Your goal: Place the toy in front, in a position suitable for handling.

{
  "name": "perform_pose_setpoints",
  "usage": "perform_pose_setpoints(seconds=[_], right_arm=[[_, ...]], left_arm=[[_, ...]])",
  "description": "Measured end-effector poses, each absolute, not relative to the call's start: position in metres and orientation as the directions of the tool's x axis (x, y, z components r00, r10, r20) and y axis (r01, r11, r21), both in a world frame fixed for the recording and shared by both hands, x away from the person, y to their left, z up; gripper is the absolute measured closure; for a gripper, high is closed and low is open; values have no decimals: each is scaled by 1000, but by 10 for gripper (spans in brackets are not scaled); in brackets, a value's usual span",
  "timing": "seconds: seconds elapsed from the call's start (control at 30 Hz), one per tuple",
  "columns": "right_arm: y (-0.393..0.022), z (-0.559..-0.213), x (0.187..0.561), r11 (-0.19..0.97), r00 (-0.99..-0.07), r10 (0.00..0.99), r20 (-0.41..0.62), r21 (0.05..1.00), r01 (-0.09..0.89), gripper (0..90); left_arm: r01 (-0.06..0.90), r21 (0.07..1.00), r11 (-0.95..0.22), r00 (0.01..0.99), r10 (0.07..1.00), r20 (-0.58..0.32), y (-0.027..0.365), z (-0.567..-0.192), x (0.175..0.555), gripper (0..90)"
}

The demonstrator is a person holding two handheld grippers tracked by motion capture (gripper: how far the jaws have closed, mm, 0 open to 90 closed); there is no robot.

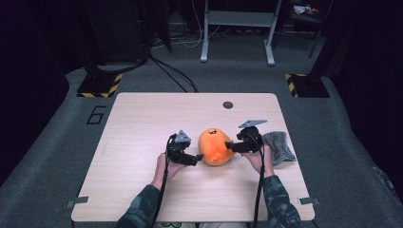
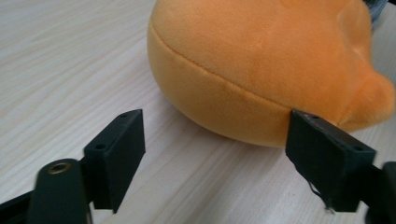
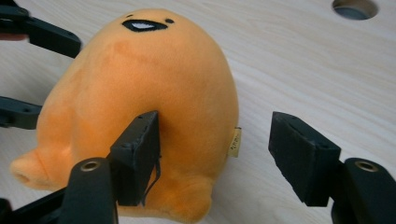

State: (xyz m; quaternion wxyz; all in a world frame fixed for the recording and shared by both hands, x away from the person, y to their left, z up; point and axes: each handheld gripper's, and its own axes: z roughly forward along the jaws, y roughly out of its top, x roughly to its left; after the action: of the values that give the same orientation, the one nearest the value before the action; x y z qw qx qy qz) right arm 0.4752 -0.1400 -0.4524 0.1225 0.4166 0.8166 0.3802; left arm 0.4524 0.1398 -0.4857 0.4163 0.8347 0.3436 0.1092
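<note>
In the high view, an orange plush toy (image 1: 215, 147) lies near the middle of the pale wooden surface (image 1: 142, 123), with the left gripper (image 1: 194, 158) just at its left side and the right gripper (image 1: 230, 146) at its right side; a grey cloth (image 1: 279, 147) lies on the surface just right of the right hand (image 1: 260, 159). From here it is too small to tell whether either gripper touches the toy. In the left gripper view, the jaws stand wide apart with bare wood between them; the plush toy (image 2: 266, 65) rests on the surface just beyond the tips, its seamed underside close to the right-hand jaw, and nothing is clamped. In the right gripper view, the jaws are also apart: the left-hand jaw lies against the plush toy (image 3: 140, 107), low on its side, the other stands clear over bare wood, beside a small tag (image 3: 235, 141). The toy's face points to the far side, near a round hole (image 3: 354, 8) in the surface.
</note>
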Motion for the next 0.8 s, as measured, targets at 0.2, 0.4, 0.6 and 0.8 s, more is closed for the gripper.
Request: perform_pose_setpoints(seconds=[0.2, 0.4, 0.6, 0.8], right_arm=[[-132, -461, 477, 399, -658, 742, 127, 705, 586, 505], [-126, -469, 474, 407, -667, 734, 126, 705, 581, 608], [-123, -475, 472, 398, -658, 744, 117, 713, 577, 730], [-121, -473, 464, 387, -634, 771, 67, 740, 550, 794]], left_arm=[[496, 769, -403, 752, 643, -148, 132, -492, 456, 347], [486, 770, -412, 767, 624, -150, 128, -494, 455, 518], [478, 785, -394, 759, 635, -144, 124, -497, 452, 634], [456, 793, -403, 763, 636, -115, 125, -495, 450, 729]])
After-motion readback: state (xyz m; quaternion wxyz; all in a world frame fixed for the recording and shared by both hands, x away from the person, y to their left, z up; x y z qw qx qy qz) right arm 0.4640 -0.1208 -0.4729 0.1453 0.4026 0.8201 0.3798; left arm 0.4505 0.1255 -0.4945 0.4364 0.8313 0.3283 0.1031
